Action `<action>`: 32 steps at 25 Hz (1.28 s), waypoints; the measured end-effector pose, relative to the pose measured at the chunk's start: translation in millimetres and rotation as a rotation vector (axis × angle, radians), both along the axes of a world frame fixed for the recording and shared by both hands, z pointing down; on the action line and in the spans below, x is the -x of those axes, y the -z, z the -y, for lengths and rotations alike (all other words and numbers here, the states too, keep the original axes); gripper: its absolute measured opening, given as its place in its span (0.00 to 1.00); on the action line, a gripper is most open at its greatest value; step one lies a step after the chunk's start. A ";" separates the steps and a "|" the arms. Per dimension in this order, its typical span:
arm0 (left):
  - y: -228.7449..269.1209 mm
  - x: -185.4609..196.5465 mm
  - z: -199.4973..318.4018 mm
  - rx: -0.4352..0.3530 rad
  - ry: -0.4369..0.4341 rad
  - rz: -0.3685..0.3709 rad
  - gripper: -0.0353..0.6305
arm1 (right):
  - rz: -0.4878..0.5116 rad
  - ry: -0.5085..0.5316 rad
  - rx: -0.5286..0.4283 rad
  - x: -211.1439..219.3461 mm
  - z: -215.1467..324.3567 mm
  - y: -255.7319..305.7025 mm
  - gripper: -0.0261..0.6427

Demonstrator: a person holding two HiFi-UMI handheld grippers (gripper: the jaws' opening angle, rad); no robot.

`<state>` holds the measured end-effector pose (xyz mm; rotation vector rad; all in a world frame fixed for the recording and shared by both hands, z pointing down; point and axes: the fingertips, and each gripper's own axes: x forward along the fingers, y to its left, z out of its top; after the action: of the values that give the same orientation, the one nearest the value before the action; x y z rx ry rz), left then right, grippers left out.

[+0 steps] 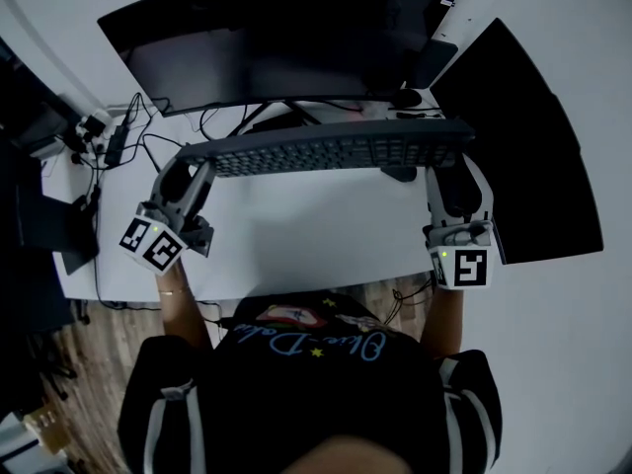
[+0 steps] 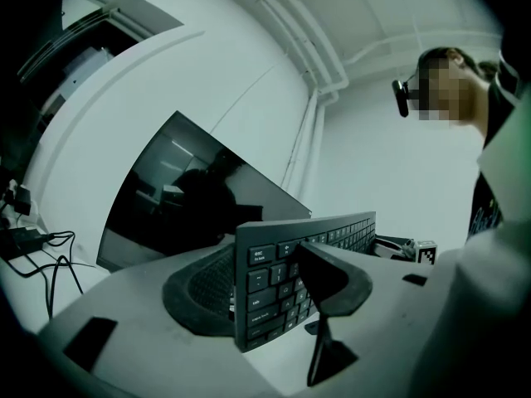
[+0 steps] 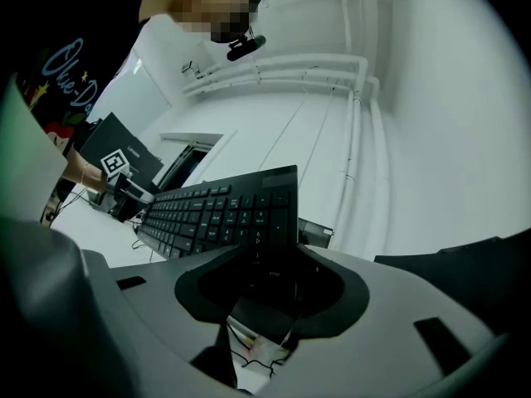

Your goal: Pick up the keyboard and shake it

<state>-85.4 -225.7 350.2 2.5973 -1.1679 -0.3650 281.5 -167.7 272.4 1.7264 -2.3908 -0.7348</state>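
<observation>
A dark full-size keyboard (image 1: 326, 151) hangs level above the white desk (image 1: 306, 240), in front of the monitor. My left gripper (image 1: 195, 169) is shut on its left end and my right gripper (image 1: 449, 169) on its right end. In the left gripper view the keyboard (image 2: 270, 276) stands on edge between the two dark pads, keys facing right, with the left gripper (image 2: 264, 301) clamped over the escape-key end. In the right gripper view the keyboard (image 3: 216, 214) runs off to the left, its near end sunk between the pads of the right gripper (image 3: 274, 284).
A wide curved monitor (image 1: 276, 42) stands at the back of the desk. A second dark screen (image 1: 523, 146) leans at the right. Cables and a power strip (image 1: 118, 141) lie at the left. The person's torso fills the bottom of the head view.
</observation>
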 end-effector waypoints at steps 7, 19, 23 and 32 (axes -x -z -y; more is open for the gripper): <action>20.1 4.5 -1.8 -0.078 0.002 -0.004 0.37 | 0.010 0.013 -0.067 6.7 -8.2 21.2 0.28; 47.7 12.4 -9.5 -0.189 0.020 0.006 0.37 | -0.022 0.011 -0.143 13.8 -18.3 41.9 0.28; 51.7 12.6 -9.6 -0.203 0.020 0.016 0.38 | -0.032 0.005 -0.159 14.4 -19.2 43.6 0.28; 58.7 13.4 -11.6 -0.228 0.024 0.021 0.38 | -0.063 0.002 -0.187 16.5 -21.9 49.6 0.28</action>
<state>-98.8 -214.0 291.5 2.7884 -1.2307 -0.5047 265.0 -145.8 222.8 1.7372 -2.3483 -1.0271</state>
